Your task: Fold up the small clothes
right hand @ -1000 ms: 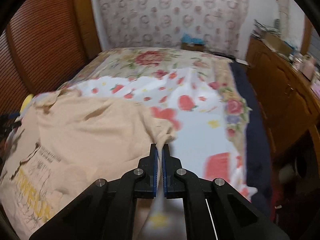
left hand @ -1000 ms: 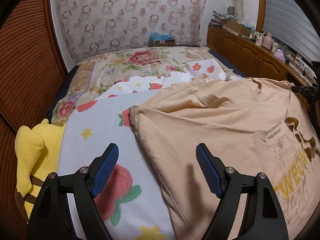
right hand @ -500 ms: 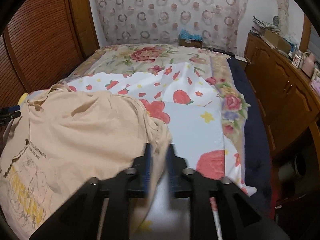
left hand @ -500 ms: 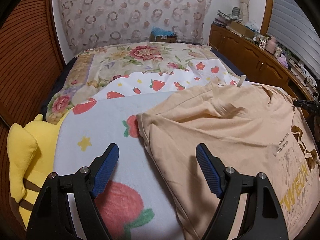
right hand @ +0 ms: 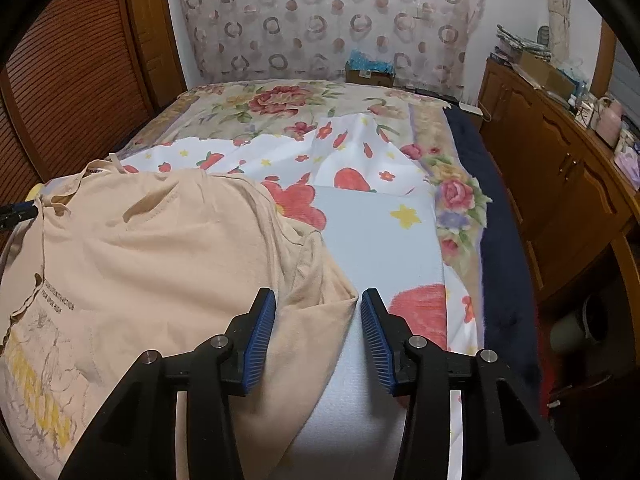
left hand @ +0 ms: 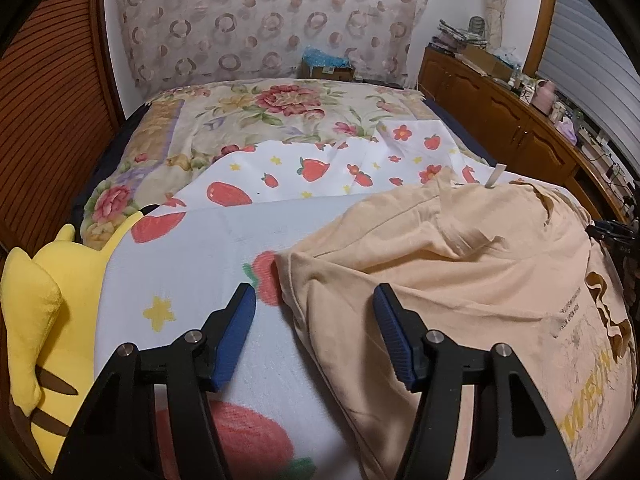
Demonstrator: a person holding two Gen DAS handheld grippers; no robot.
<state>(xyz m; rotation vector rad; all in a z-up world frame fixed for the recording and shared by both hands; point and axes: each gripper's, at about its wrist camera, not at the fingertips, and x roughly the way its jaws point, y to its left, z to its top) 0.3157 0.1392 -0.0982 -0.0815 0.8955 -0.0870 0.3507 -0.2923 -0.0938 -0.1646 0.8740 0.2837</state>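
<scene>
Claws [left hand: 314, 308] [right hand: 318, 310] angled down | apart | over T-shirt [left hand: 460, 280] edges

Strawberry sheet [left hand: 312, 168]: white with red berries and yellow stars, spread over the near half of the bed.
Floral bedspread [left hand: 280, 108]: cream with red roses, at 12 o'clock beyond the sheet.
Yellow plush toy [left hand: 48, 312]: at 9 o'clock in the left view, lying at the sheet's edge.
Patterned curtain [right hand: 332, 16]: ring-and-dot print on the far wall.
Cardboard box [left hand: 326, 68]: at 12 o'clock, past the bed's far end.
Wooden cabinet [right hand: 560, 168]: at 3 o'clock, cluttered top.
Slatted wooden door [right hand: 72, 92]: at 10 o'clock.
</scene>
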